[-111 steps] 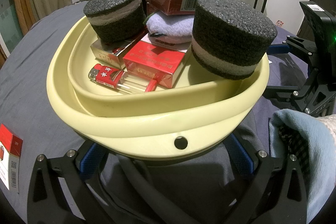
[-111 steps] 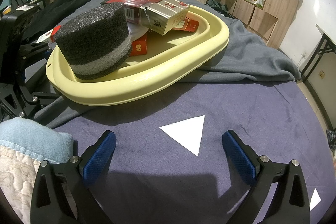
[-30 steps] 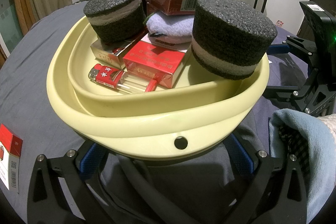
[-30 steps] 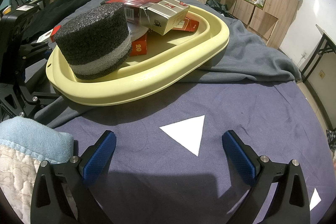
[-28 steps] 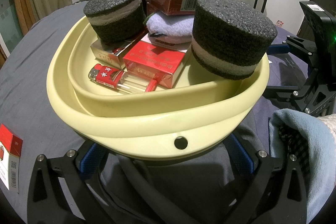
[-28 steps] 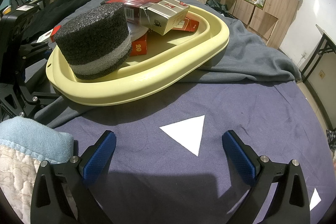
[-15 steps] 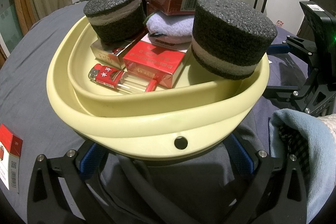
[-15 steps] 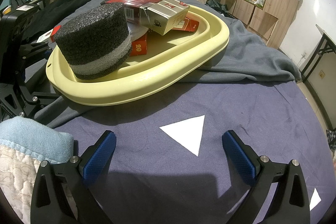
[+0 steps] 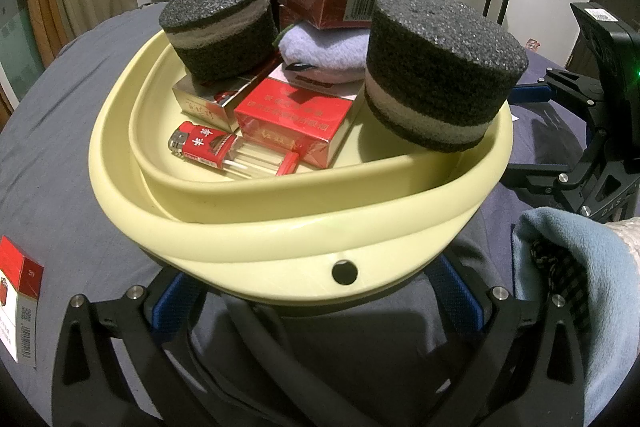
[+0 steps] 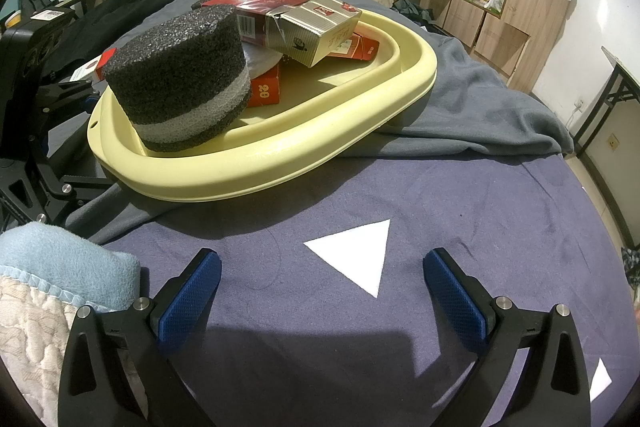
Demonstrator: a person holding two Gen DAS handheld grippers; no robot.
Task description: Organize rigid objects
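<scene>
A: Why is the yellow basin (image 9: 280, 227) tilted on the bed (image 10: 440, 187)?

B: It rests on a rumpled grey blanket (image 10: 480, 115). 2 foam blocks and red boxes (image 9: 296, 123) pile inside.

A: The left hand-held gripper (image 9: 316, 301)?

B: Spread apart under the basin's near rim, gripping nothing. The right hand-held gripper (image 10: 320, 291) gapes empty too, above a white triangle (image 10: 356, 251). 1 red packet (image 9: 18, 299) lies outside, probably next.

basin (image 9: 280, 227): pale yellow
foam cylinders (image 9: 440, 67): speckled charcoal with one light grey band
cigarette pack (image 9: 296, 115): red
lighter (image 9: 204, 145): red with white characters
cloth in basin (image 9: 324, 49): lavender
bedcover (image 10: 440, 195): dark blue with white triangles
finger pads (image 10: 192, 295): blue, dotted texture
</scene>
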